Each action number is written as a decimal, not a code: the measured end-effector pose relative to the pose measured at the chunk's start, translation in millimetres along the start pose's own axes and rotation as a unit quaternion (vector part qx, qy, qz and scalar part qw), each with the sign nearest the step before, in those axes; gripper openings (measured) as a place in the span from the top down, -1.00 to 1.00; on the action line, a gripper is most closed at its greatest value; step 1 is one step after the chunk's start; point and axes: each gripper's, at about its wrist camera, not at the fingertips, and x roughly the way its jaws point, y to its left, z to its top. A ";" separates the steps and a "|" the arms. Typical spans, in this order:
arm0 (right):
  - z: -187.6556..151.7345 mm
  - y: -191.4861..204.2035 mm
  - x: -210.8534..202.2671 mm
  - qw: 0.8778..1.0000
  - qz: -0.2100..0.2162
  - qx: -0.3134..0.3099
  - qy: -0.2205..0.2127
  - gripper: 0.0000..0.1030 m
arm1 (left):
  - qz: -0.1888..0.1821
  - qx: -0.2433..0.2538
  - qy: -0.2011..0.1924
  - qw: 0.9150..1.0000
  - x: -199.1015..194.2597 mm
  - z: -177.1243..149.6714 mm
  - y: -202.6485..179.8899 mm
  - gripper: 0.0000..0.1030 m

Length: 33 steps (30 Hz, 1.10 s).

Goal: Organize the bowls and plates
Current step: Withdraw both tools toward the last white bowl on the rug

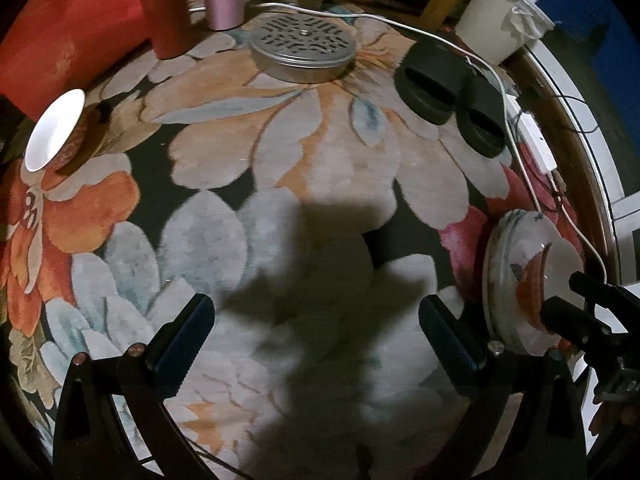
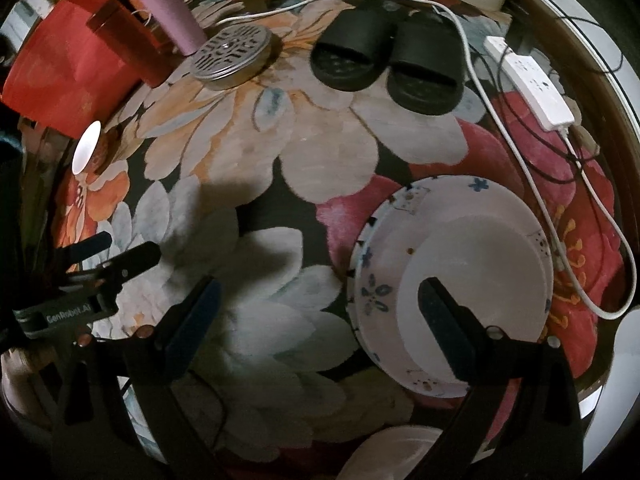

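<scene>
With both the left gripper and right gripper released and empty, the small bowl at ten o'clock could tip over, while the plates lie stacked at four o'clock.

My left gripper hangs spread over bare rug, and the whole middle of that rug lies free ahead of me up to the metal lid. Right of the lid the slippers and the white cable block the way; left of it stand a red box and a small bowl. My right gripper is spread too, one finger over the plate stack.
</scene>
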 end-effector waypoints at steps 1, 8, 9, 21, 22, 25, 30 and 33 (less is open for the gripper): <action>0.7 2.9 0.6 1.000 0.001 -0.003 0.001 -0.93 | 0.001 -0.003 0.000 1.000 -0.5 0.4 3.2 -0.98; 5.8 22.4 7.4 0.999 0.006 -0.031 0.008 -0.94 | 0.010 -0.015 -0.003 1.000 -4.6 0.4 23.5 -0.98; 6.7 25.9 8.8 0.999 0.008 -0.036 0.009 -0.94 | 0.011 -0.017 -0.003 1.000 -5.2 0.0 26.9 -0.98; 19.3 75.2 26.8 0.995 0.030 -0.093 0.028 -0.94 | 0.030 -0.053 -0.006 0.998 -7.3 -5.9 73.6 -0.98; 20.4 79.0 28.3 0.994 0.032 -0.098 0.030 -0.94 | 0.032 -0.058 -0.007 0.998 -7.5 -6.4 79.1 -0.98; 22.2 89.0 32.3 0.993 0.036 -0.109 0.035 -0.94 | 0.037 -0.068 -0.009 0.997 -8.0 -7.7 90.2 -0.98; 25.1 106.6 41.7 0.990 0.042 -0.127 0.047 -0.94 | 0.044 -0.084 -0.011 0.995 -8.7 -10.7 109.4 -0.98; 25.8 116.6 47.7 0.988 0.044 -0.139 0.054 -0.94 | 0.049 -0.092 -0.013 0.994 -9.2 -12.4 120.5 -0.98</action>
